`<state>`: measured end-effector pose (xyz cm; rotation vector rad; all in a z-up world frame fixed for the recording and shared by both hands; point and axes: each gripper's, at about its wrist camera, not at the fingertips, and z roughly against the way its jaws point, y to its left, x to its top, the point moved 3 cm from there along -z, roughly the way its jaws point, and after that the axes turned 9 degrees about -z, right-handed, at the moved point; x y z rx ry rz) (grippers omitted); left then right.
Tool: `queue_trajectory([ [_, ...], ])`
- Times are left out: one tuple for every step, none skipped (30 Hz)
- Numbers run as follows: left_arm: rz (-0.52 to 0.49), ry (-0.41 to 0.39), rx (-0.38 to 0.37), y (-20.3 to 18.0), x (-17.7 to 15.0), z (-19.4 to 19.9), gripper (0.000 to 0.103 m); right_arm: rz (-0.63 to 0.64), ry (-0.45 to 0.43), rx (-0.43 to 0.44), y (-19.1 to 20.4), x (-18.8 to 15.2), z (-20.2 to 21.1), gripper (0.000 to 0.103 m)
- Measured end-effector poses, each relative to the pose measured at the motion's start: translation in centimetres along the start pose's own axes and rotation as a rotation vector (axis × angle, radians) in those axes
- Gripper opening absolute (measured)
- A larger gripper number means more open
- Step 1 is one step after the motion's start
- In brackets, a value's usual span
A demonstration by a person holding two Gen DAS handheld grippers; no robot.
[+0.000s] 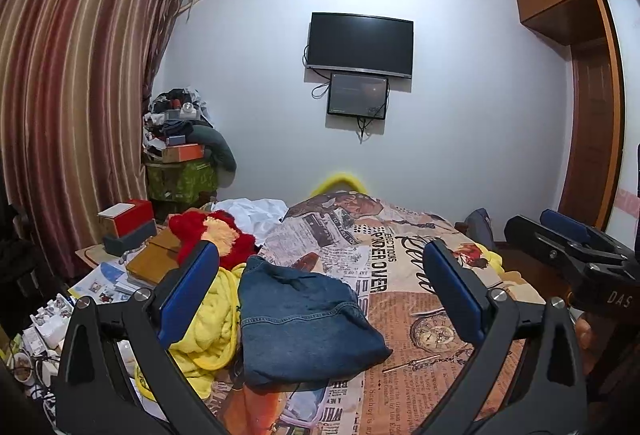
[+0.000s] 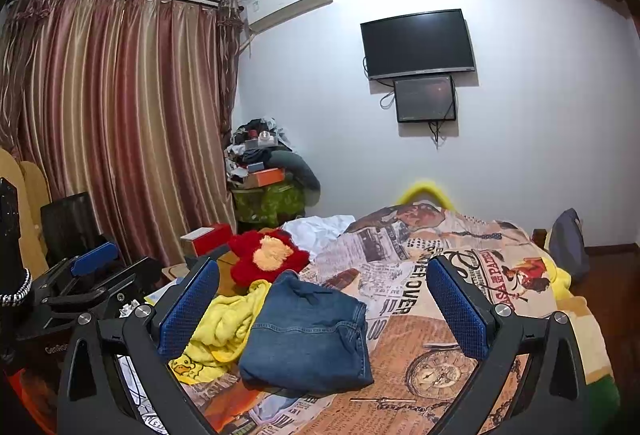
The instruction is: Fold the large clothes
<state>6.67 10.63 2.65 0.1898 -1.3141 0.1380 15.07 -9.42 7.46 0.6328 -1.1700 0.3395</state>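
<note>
A folded blue denim garment [image 1: 304, 323] [image 2: 308, 335] lies on the newspaper-print bedspread [image 1: 408, 299] [image 2: 424, 319], near its left side. My left gripper [image 1: 324, 295] hovers above it, open, blue pads wide apart with nothing between them. My right gripper [image 2: 324, 299] is likewise open and empty, held over the bed just right of the denim. In the left wrist view the right gripper [image 1: 568, 239] shows at the right edge. The left gripper [image 2: 96, 267] appears at the left edge of the right wrist view.
A yellow blanket [image 1: 208, 327] [image 2: 228, 323] lies bunched left of the denim, with a red plush cushion [image 1: 216, 235] [image 2: 268, 259] and white cloth [image 1: 256, 215] behind. A cluttered bedside table [image 1: 132, 247], curtains [image 1: 72, 95] and a piled corner stand [image 1: 184, 151] are left. A dark bag [image 2: 568, 243] sits right.
</note>
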Motion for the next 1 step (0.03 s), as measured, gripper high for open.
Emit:
queue_trajectory([
  [0.0, 0.001, 0.0, 0.02, -0.01, -0.05, 0.103, 0.001, 0.0, 0.0, 0.01, 0.0, 0.03, 0.103],
])
